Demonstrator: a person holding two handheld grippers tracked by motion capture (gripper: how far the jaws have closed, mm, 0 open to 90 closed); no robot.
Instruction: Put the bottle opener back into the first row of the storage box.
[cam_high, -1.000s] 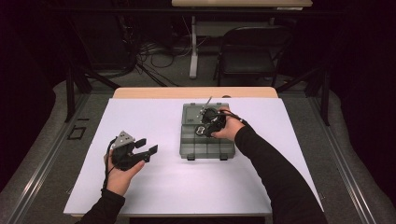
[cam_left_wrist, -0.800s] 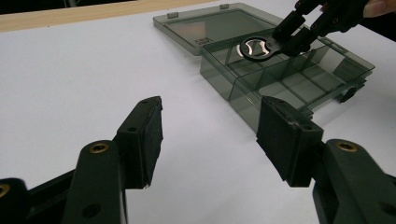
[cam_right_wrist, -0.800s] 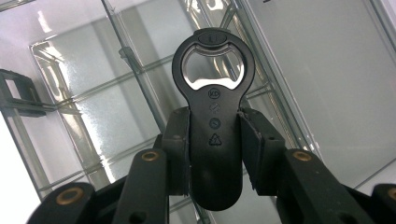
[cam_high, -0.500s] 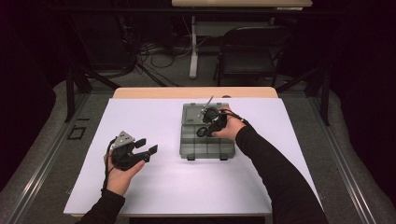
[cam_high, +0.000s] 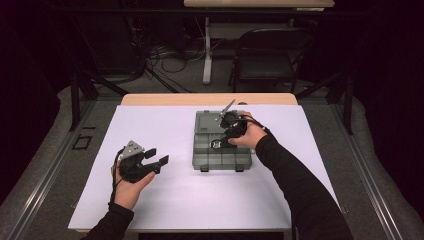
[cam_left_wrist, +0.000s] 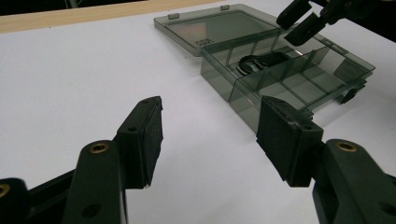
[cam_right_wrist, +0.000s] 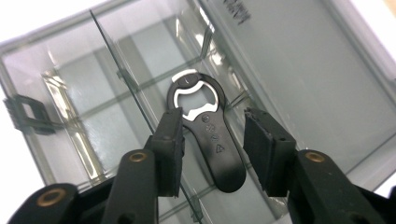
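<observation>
Your right tool just opened wider; bottle opener lies loose between jaws, inside box. Drop looks done. Left tool open, empty, near bench left side.

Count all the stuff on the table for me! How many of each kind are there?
Grippers: 2, the left gripper and the right gripper
See-through compartment box: 1
Black bottle opener lying in the box: 1
Total: 4
</observation>
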